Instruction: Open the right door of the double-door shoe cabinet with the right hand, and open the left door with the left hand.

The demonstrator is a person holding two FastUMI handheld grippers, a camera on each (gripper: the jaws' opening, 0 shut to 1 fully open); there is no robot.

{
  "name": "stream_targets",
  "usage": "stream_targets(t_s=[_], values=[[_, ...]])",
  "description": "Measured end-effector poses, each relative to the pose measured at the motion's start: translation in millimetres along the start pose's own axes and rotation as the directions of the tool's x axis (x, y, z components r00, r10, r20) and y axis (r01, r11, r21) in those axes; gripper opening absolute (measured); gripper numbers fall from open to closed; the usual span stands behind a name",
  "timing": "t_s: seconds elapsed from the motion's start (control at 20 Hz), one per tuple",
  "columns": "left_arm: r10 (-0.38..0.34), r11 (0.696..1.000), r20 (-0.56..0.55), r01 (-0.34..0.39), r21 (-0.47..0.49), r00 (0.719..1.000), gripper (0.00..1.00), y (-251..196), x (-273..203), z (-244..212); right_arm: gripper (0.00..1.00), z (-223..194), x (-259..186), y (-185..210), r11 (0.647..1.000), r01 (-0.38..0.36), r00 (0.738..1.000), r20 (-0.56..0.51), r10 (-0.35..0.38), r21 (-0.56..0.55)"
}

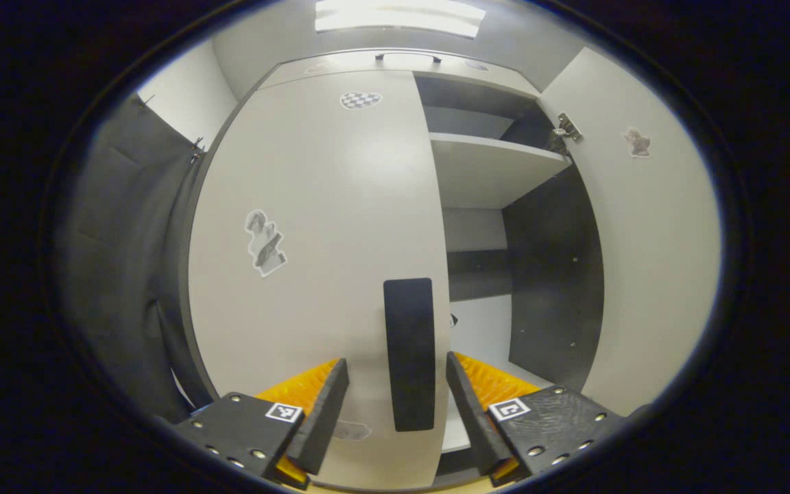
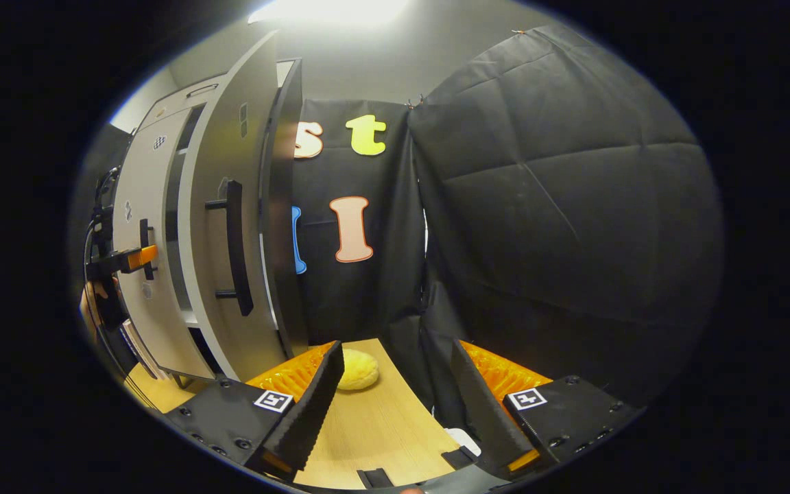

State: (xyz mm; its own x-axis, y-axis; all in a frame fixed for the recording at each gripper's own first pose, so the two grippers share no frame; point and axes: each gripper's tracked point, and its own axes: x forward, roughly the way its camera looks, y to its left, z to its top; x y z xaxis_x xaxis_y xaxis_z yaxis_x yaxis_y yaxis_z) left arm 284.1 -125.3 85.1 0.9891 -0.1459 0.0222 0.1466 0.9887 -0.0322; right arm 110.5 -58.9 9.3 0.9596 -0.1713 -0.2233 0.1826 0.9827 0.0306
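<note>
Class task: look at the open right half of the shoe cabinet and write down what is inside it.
Inside the shoe cabinet: a pale shelf, a dark side wall, and bare compartments with no shoes in sight. The closed left door covers the other half.

We cannot make out the small stickers (image 1: 265,243) on the left door (image 1: 313,261); their pictures are too blurred to name. The door's lower edge is cut off behind the left gripper (image 1: 397,405). In the right gripper view, the hand (image 2: 91,302) at the far left is mostly hidden, and a small white thing (image 2: 464,439) near the bottom is half covered by a finger.
</note>
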Motion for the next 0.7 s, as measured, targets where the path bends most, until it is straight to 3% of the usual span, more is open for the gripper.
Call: stream_targets(t_s=[0.15,0.25,0.35,0.4,0.7], values=[[0.016,1.0,-0.011,-0.016,-0.016,1.0,0.61,0.0,9.8,1.6,0.98,-1.6,-1.5,-1.2,1.0,0.01,1.0,-0.003,-0.01,-0.015],[0.021,1.0,-0.019,-0.021,0.002,1.0,0.55,-1.4,8.8,-2.1,0.98,-1.8,-2.8,-3.7,1.0,0.012,1.0,-0.005,-0.012,-0.015],[0.009,1.0,-0.017,-0.009,-0.012,1.0,0.42,-8.3,8.5,-1.7,0.98,-1.5,-4.1,-6.7,1.0,0.013,1.0,-0.006,-0.013,0.0],[0.011,1.0,-0.026,-0.011,-0.003,1.0,0.31,-7.6,11.0,-2.3,0.98,-1.4,-4.3,-8.0,1.0,0.013,1.0,-0.007,-0.013,0.009],[0.022,0.999,-0.055,-0.025,-0.046,0.998,0.18,-6.6,1.2,-2.8,0.98,-4.9,-10.6,-13.7,1.0,-0.001,1.0,-0.01,0.001,-0.006]])
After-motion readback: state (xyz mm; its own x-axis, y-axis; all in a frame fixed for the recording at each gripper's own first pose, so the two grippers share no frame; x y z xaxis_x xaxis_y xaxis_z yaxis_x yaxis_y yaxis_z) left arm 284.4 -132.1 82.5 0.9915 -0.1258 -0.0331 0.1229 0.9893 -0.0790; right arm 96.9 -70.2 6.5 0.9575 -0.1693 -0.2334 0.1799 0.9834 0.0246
